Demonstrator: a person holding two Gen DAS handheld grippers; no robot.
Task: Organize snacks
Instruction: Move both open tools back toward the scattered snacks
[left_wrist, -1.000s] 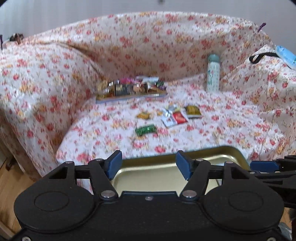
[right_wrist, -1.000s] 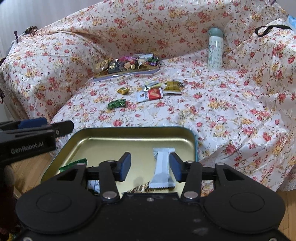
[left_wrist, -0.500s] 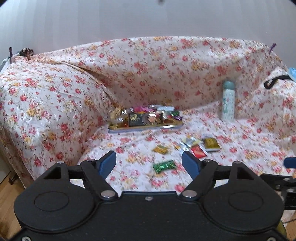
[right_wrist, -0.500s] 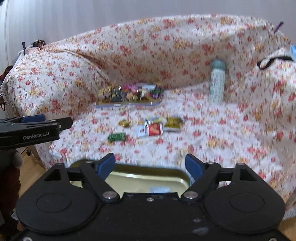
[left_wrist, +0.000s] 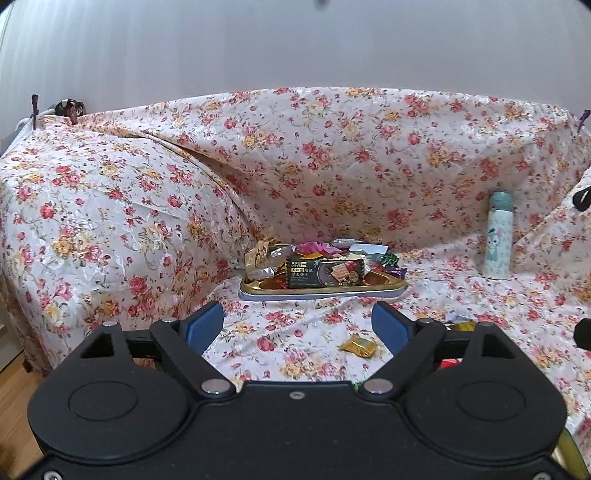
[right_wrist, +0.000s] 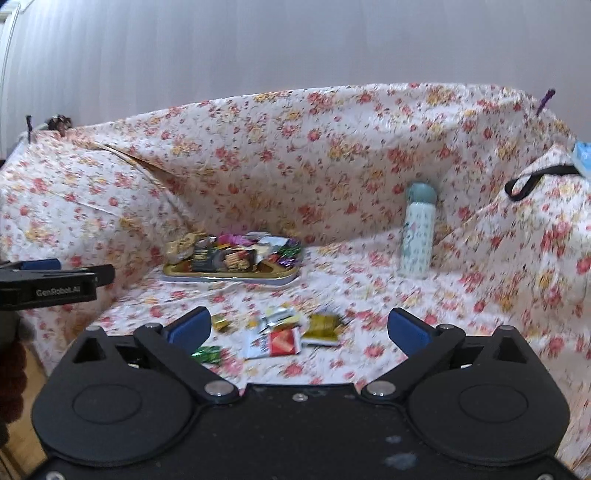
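Now both grippers hang above the front of a sofa draped in a flowered cover, pointing slightly down toward its seat. The left gripper has its jaws wide and opening further, with nothing between the blue pads; beyond and between them only the flowered seat shows. Just inside its right pad lies a gold-wrapped sweet, apart from the pad. Straight ahead of these jaws, at the back of the seat, sits a gold tray heaped with wrapped snacks, a dark biscuit packet propped across its front. Well to the right of the jaws a pale green bottle stands upright against the sofa back.

The right gripper is likewise spread wide and opening, holding nothing. Between and just beyond its pads loose snacks are scattered on the seat: a red-and-white packet, an olive-gold packet to its right, a small gold sweet to the left, and a green-wrapped sweet close beside the left pad. None touches the pads. The tray lies further ahead, left of centre. The left gripper's side reaches in at the left edge of the right wrist view.
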